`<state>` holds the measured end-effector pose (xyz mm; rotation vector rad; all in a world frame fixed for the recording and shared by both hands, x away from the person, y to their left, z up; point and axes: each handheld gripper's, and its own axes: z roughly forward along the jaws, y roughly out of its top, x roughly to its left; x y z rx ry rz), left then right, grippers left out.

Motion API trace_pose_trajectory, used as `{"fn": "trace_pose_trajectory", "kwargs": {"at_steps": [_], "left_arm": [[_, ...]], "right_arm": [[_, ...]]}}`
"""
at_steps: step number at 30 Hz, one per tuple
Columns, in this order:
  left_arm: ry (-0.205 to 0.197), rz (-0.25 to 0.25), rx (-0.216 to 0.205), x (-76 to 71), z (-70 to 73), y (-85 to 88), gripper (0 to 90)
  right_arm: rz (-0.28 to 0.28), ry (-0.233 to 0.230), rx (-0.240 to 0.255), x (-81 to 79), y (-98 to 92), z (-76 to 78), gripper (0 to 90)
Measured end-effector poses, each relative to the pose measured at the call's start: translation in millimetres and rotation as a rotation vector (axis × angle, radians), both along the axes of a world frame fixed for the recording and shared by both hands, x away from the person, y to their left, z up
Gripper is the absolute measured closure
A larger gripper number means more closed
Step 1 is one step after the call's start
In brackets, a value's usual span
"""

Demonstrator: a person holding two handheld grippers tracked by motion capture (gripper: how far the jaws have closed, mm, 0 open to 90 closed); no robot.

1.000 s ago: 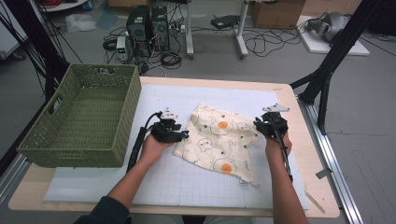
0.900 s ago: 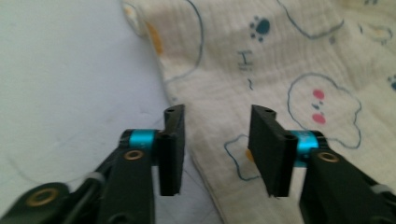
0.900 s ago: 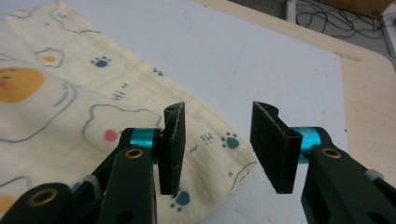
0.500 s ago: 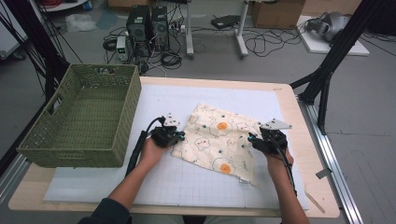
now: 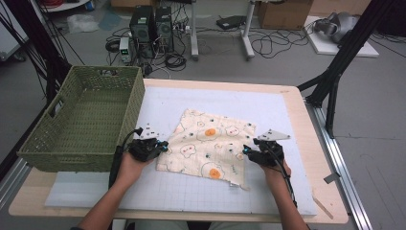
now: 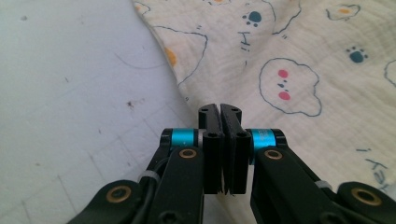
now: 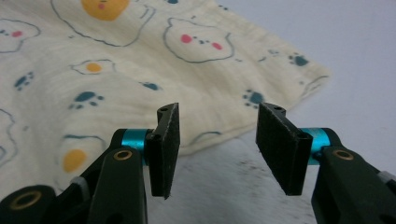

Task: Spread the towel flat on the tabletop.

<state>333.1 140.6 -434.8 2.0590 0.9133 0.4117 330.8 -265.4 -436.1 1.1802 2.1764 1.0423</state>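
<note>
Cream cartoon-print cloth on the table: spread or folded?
Spread. The cream cartoon-print cloth lies flat in one layer on the white gridded mat, edges out, no fold visible.

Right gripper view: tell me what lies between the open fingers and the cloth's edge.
Nothing but bare white mat. In the right gripper view the right gripper stands open just short of the cloth, whose edge runs past the fingers untouched.

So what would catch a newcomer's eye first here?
The cream cloth printed with fried eggs and little bears, lying flat mid-table on the white gridded mat. A gripper sits at each side edge of it: the left gripper with jaws shut, the right gripper with jaws apart and nothing between them. The green wicker basket stands at the table's left.
</note>
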Motion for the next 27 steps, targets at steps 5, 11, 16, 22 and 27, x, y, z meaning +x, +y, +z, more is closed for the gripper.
{"fn": "trace_pose_trajectory", "kwargs": {"at_steps": [5, 11, 16, 22, 27], "left_arm": [[0.004, 0.001, -0.021, -7.2, -4.6, -1.9, 86.9], [-0.013, 0.0, -0.052, -8.4, -3.9, 1.7, 86.8], [-0.015, -0.01, -0.077, -9.2, -5.0, 0.6, 86.3], [-0.026, -0.075, -0.101, -12.8, -4.6, -11.4, 77.8], [-0.023, -0.016, -0.151, -11.1, -2.4, -7.1, 52.3]], "right_arm": [[0.009, 0.052, -0.048, 6.2, 18.0, -11.4, 52.3], [0.074, 0.039, -0.084, 7.2, 21.2, -9.4, 85.2], [0.001, 0.041, -0.141, 23.2, 10.4, -5.7, 86.0], [-0.122, -0.005, -0.236, 43.4, 2.7, -5.5, 84.7], [-0.109, -0.017, -0.163, 35.6, -4.2, 1.4, 70.2]]}}
